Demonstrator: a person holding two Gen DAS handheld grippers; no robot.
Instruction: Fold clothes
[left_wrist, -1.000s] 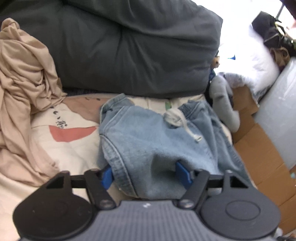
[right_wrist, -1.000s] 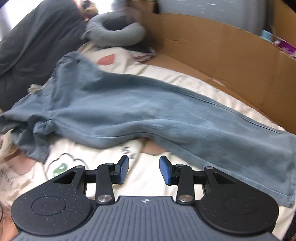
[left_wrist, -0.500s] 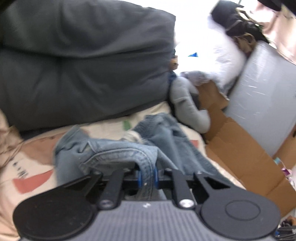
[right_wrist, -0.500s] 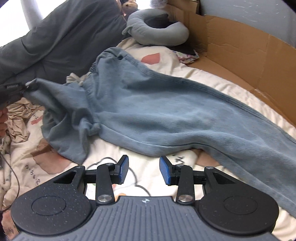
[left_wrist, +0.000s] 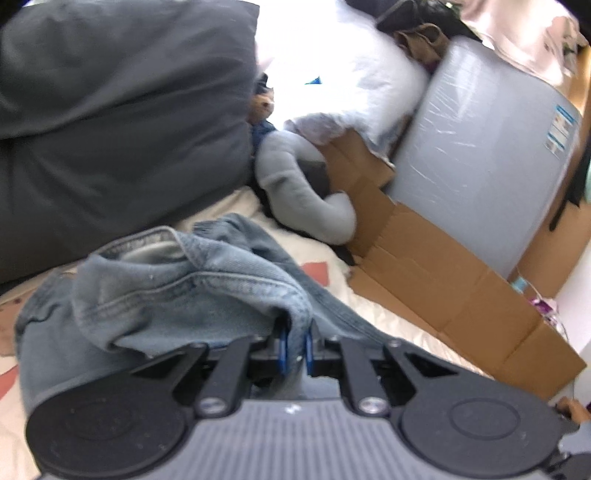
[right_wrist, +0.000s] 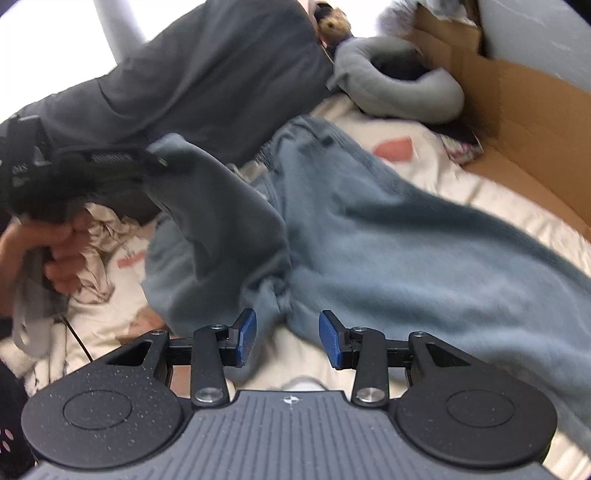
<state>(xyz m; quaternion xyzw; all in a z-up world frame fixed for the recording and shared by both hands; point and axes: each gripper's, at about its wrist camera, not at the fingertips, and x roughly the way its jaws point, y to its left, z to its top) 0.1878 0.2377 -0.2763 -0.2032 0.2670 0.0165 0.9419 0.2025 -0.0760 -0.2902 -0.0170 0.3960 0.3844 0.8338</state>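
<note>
Light blue jeans lie spread over a cream printed bedsheet. My left gripper is shut on a fold of the waistband, which it holds raised off the bed, with the denim draped over its fingers. In the right wrist view the same left gripper shows at the left, held by a hand, and the cloth hangs from it. My right gripper stands open low over the crotch of the jeans. A bunched fold lies between its blue pads, and they do not press on it.
A dark grey duvet is piled behind the jeans. A grey neck pillow lies against flattened cardboard, beside a plastic-wrapped grey bulk. Crumpled pale cloth lies at the left under the hand.
My left gripper shut on the waistband, then lifted it and swung right. My right gripper moved in from bare sheet to the crotch of the jeans, still open.
</note>
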